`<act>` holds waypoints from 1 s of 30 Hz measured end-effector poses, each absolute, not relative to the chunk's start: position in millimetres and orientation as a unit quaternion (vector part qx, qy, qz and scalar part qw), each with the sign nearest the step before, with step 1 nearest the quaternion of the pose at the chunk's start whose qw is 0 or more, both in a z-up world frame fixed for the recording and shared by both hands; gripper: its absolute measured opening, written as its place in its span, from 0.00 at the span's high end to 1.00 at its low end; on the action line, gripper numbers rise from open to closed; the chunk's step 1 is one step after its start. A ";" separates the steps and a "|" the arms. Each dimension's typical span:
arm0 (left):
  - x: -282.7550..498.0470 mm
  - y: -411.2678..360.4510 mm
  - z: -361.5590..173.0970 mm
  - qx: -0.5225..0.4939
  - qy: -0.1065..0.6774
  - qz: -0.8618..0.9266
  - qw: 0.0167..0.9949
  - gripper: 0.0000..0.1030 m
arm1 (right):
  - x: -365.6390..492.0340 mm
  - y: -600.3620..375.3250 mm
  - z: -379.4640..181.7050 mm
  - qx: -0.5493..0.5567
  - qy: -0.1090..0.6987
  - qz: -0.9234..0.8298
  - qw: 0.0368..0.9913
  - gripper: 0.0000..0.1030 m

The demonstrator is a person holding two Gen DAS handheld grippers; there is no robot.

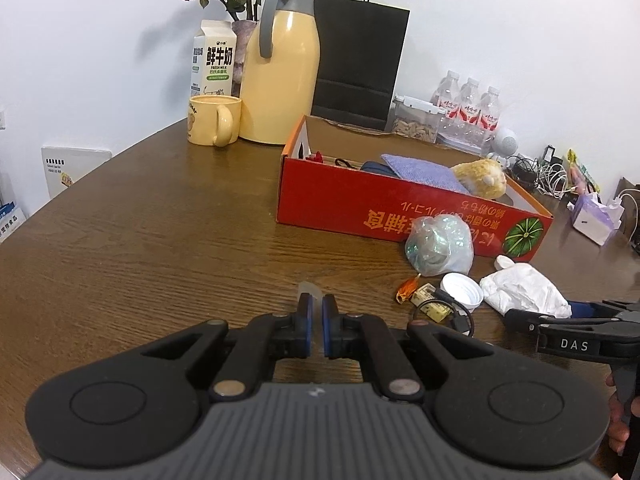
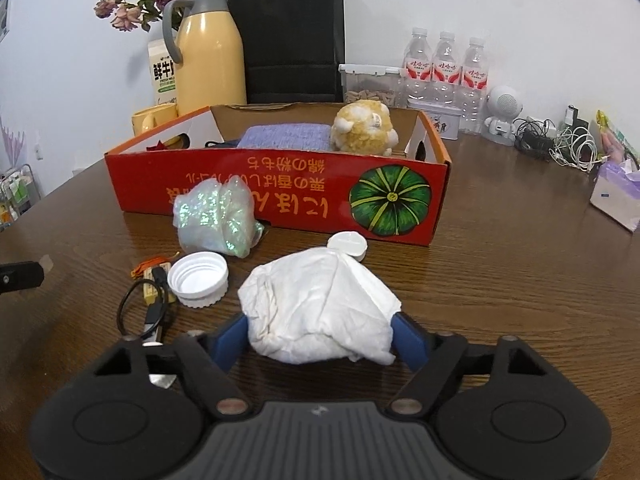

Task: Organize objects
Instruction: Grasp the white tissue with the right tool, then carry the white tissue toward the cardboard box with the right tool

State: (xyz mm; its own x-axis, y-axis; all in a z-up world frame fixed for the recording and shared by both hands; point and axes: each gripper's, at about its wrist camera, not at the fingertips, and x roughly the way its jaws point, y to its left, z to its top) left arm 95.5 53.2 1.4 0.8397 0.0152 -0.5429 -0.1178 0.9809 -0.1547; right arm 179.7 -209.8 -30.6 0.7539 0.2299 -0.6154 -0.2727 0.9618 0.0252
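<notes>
Left tongs (image 1: 316, 326) clenched, pads nearly touching, a sliver of something clear and too indistinct to identify showing at the tips; hovering over bare worktop (image 1: 152, 240). Right tongs (image 2: 320, 330) set around crumpled white tissue (image 2: 320, 308), blue pads (image 2: 408, 336) against both of its flanks; grasping the tissue, which rests on the worktop in front of red cardboard box (image 2: 280, 184). Inside the box: yellow plush toy (image 2: 366, 128), purple knitted cloth (image 2: 286, 138). Just before the box: iridescent plastic bag (image 2: 214, 220), white screw lid (image 2: 198, 278) lying open side up, small white cap (image 2: 347, 245) touching the tissue's far edge, black cable loop (image 2: 148, 312). Behind the box: yellow thermos jug (image 2: 210, 52), black paper bag (image 2: 292, 36), three water bottles (image 2: 446, 68), milk carton (image 1: 214, 64), yellow mug (image 1: 214, 120).
</notes>
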 end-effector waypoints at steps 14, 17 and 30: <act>96.9 45.9 13.1 -0.083 0.268 0.027 0.960 0.94 | 171.6 -224.0 -27.3 -0.016 0.308 0.133 0.942 0.50; 99.3 43.5 15.2 -0.080 0.266 0.023 0.960 0.94 | 169.3 -226.2 -24.6 -0.015 0.301 0.133 0.944 0.51; 136.3 26.5 50.4 -0.064 0.218 -0.001 0.974 0.94 | 173.5 -210.5 23.4 -0.030 0.229 0.162 0.959 0.51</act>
State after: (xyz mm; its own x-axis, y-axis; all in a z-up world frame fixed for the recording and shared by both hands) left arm 136.2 26.5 50.4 0.9048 -0.0297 -0.4248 -0.0259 0.9919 -0.1245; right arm 173.5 -210.5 23.4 0.8425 0.2968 -0.4496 -0.3243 0.9458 0.0168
